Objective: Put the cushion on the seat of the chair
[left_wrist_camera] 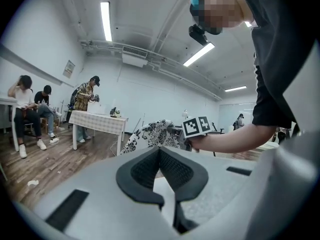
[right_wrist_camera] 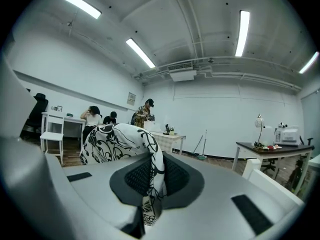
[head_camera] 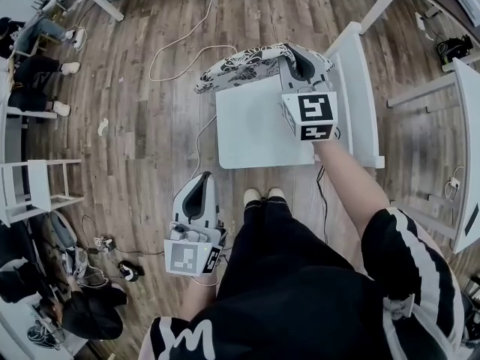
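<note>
A black-and-white flowered cushion [head_camera: 240,64] hangs over the far edge of the white chair seat [head_camera: 255,130], with most of the seat bare beneath it. My right gripper [head_camera: 298,57] is shut on the cushion's edge. In the right gripper view the fabric [right_wrist_camera: 117,141] is pinched between the fingers [right_wrist_camera: 172,176]. My left gripper [head_camera: 199,191] is low at the left, near the person's feet and away from the chair. It is shut with nothing in it. The left gripper view looks past its jaws [left_wrist_camera: 160,151] at the cushion [left_wrist_camera: 152,133] and the right gripper's marker cube [left_wrist_camera: 196,126].
The chair's white backrest [head_camera: 358,88] rises at the seat's right. A white cable [head_camera: 180,47] loops over the wooden floor beyond the chair. Another white chair [head_camera: 37,190] stands at the left and a white table [head_camera: 461,126] at the right. People sit at the far left [head_camera: 34,66].
</note>
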The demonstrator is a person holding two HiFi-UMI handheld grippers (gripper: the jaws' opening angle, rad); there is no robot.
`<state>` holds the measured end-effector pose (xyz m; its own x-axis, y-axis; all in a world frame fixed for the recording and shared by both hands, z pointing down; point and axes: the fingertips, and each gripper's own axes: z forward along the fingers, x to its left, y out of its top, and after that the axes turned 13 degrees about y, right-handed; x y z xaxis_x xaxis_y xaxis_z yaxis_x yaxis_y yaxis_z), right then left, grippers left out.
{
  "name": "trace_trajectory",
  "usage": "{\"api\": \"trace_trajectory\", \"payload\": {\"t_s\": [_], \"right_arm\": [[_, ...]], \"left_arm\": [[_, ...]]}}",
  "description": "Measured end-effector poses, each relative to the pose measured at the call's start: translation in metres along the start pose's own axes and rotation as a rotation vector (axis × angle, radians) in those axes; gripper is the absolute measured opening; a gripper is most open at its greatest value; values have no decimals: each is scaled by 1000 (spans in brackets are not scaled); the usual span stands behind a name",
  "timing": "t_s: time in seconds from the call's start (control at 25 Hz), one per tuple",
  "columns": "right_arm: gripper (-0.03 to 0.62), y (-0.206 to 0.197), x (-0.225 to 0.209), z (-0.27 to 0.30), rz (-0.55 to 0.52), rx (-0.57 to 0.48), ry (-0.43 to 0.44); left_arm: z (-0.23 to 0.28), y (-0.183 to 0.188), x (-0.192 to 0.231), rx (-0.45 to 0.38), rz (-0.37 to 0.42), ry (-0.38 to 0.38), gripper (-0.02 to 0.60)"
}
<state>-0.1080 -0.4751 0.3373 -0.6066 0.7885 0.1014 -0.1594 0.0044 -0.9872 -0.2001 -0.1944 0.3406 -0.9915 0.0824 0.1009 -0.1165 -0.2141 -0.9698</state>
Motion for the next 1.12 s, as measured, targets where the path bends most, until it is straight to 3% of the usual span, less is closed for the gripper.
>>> {"api": "trace_trajectory", "payload": {"t_s": [0.52,0.72,1.12], "right_arm": [[31,-69,-32,35,20,116,-73],[31,-121,-16,28,24,223,-22],[31,-209,67,-28,-74,417,153]], "left_arm": [[-2,-21,11,47,-26,50,3],[11,-23,18,54,-34,66,3],[4,-37,16,67,-41,56,3]]}}
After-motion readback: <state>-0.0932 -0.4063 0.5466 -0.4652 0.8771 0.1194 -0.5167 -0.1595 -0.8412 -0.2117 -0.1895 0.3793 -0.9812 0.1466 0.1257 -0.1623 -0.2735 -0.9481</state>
